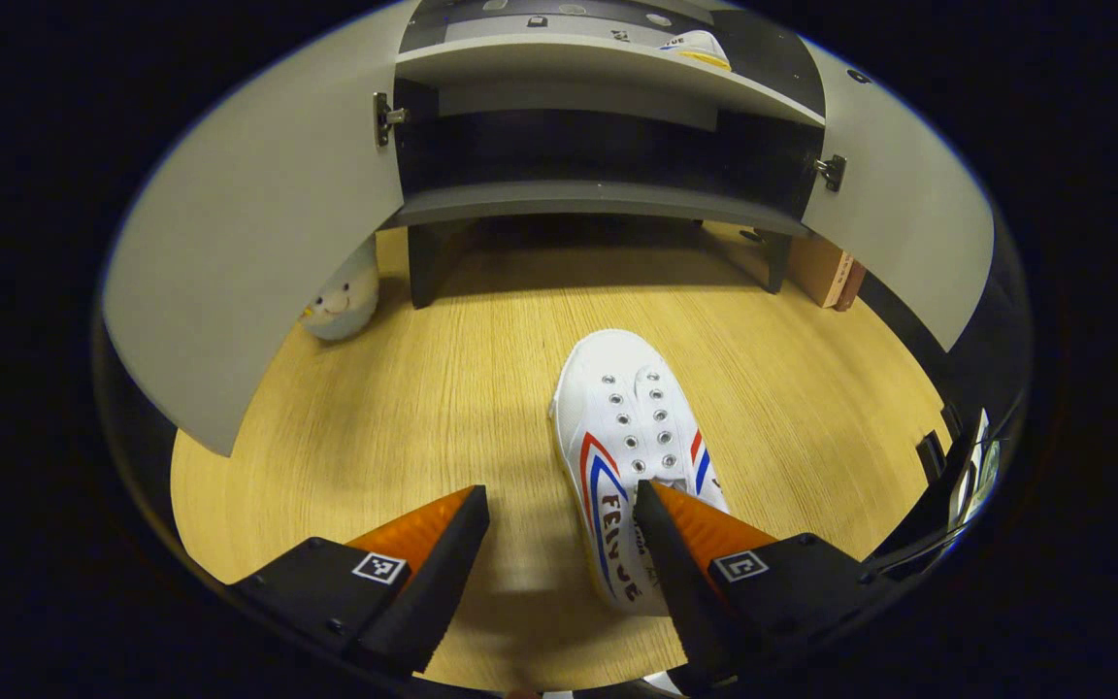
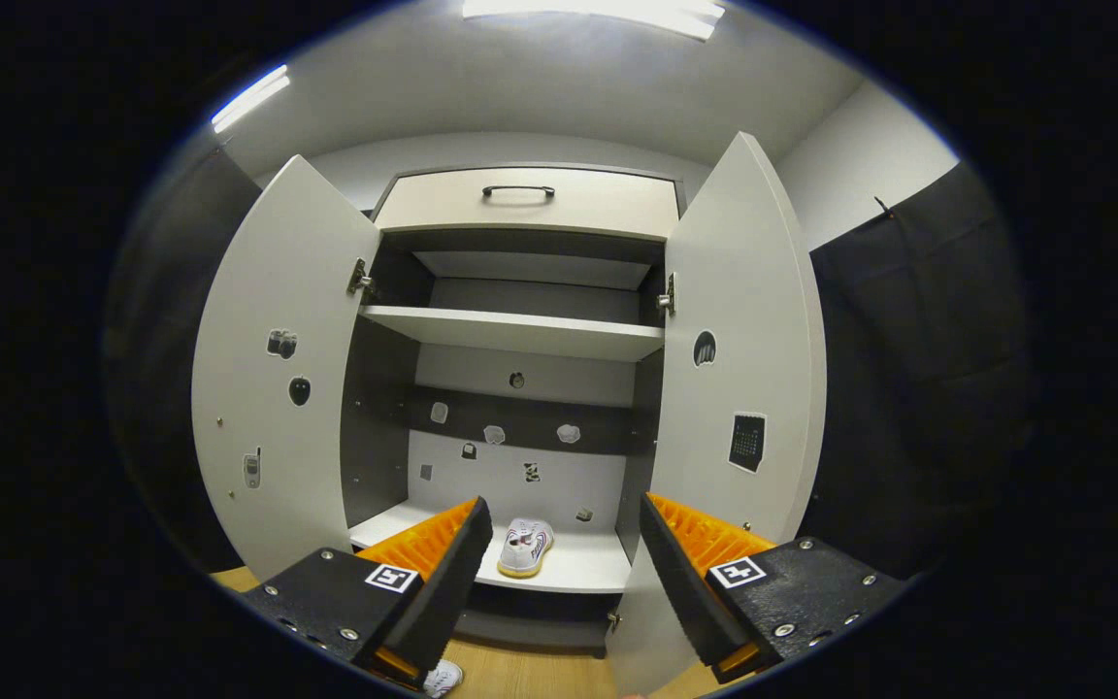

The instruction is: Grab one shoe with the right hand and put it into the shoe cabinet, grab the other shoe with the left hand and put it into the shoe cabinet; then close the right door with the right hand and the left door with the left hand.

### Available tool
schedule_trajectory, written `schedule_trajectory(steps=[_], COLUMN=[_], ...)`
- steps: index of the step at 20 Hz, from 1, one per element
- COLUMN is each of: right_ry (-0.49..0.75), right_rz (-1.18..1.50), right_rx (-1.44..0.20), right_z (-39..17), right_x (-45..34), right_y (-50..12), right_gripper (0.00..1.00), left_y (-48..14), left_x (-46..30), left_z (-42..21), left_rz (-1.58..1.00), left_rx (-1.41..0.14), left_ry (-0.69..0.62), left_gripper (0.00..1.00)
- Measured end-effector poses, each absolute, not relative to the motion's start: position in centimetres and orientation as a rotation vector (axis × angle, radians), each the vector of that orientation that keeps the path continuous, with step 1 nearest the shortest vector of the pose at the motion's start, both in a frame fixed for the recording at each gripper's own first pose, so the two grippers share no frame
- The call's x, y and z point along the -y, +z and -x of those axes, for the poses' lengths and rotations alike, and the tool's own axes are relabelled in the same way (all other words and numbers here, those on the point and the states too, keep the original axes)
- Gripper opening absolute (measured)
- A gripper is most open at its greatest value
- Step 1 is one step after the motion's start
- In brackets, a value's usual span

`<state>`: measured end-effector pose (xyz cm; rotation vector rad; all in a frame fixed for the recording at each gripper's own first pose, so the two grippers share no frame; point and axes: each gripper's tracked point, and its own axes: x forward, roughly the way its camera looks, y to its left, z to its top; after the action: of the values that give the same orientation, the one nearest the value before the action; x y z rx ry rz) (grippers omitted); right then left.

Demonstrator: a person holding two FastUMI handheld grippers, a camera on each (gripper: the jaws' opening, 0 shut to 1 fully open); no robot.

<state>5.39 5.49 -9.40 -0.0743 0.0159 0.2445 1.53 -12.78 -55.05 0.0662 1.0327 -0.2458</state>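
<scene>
In the left gripper view the open left door (image 1: 248, 252) is filling the upper left of the frame, a small plush toy (image 1: 344, 301) is peeking out beneath it, and the shoe cabinet (image 1: 608, 116) is standing open across the top with one shoe (image 1: 697, 47) already lying on its shelf at the upper middle. Lower down, the left gripper (image 1: 559, 510) is hovering over the wooden floor (image 1: 404, 408) with its jaws spread apart, gripping nothing; its right-hand finger is reaching over the tongue end of the white canvas shoe (image 1: 627, 427), which is lying toe toward the cabinet in the lower middle of the frame. That shoe is looking light and soft-sided, with a stiffer rubber sole, so the collar or heel rim is probably offering the firmest hold, while the toe cloth would likely be collapsing under pressure. In the right gripper view the right gripper (image 2: 564, 524) is facing the cabinet interior, jaws also apart and empty, with the stored shoe sitting on the lower shelf (image 2: 578, 568) at the bottom centre and the right door (image 2: 743, 340) swinging wide at the right of the frame
</scene>
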Motion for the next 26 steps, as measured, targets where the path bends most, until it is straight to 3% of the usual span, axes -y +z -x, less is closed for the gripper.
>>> schedule_trajectory(steps=[7,10,12,13,16,17,18,19,26], right_ry=[0.238,0.232,0.236,0.24,0.252,0.261,0.268,0.271,0.272], right_rz=[0.047,0.054,0.056,0.059,0.066,0.065,0.067,0.071,0.066], right_rx=[-0.064,-0.075,-0.083,-0.087,-0.095,-0.1,-0.103,-0.102,-0.066], right_z=[-5.2,-5.1,-5.0,-4.9,-4.8,-4.7,-4.7,-4.6,-4.7], right_x=[-5.6,-5.4,-5.6,-5.6,-5.8,-6.0,-6.2,-6.2,-6.3], right_y=[-10.4,-10.7,-10.8,-10.9,-11.0,-11.1,-11.1,-11.0,-10.3], right_gripper=[0.94,0.94,0.94,0.94,0.94,0.94,0.94,0.94,0.94], left_y=[-57.0,-57.1,-57.1,-57.3,-57.4,-57.2,-57.1,-56.8,-55.5], left_x=[12.6,13.8,15.1,15.1,14.7,14.4,14.7,15.3,14.6], left_z=[-0.8,-0.8,-0.6,-0.5,-0.7,-0.9,-0.6,-1.0,-2.5], left_rz=[0.003,0.004,0.003,-0.027,-0.043,-0.012,0.052,0.096,0.12], left_rx=[-1.142,-1.157,-1.168,-1.176,-1.197,-1.204,-1.218,-1.215,-1.147], left_ry=[-0.213,-0.272,-0.303,-0.303,-0.276,-0.23,-0.198,-0.202,-0.236], left_gripper=[0.99,0.98,0.66,0.43,0.36,0.22,0.2,0.07,0.07])
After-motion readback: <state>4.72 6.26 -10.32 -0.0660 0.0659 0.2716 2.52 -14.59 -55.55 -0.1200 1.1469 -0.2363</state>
